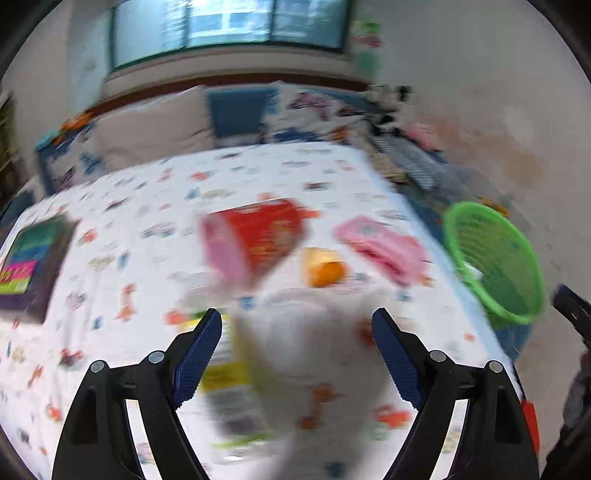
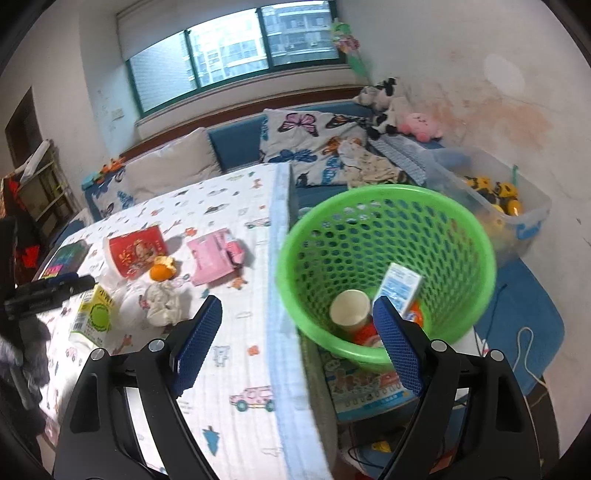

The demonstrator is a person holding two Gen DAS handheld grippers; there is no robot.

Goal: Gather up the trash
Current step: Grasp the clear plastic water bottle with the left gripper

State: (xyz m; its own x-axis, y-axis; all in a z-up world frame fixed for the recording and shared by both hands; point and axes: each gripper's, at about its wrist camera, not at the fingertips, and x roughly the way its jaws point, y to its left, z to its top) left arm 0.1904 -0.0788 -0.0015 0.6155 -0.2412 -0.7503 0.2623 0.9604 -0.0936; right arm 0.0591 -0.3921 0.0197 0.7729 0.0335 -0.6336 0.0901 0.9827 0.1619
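Right wrist view: our right tongs gape empty above the green basket; our left tongs gape over crumpled tissue.

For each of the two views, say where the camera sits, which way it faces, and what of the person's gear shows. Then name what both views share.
Left wrist: on the left gripper, angled down over the table at a blurred white wad; its open fingers show, and the right gripper's tip at the right edge.
Right wrist: on the right gripper, over the table edge facing the green basket; its open fingers and the left gripper show.
Shared: red cup, orange peel, pink packet, basket, window.
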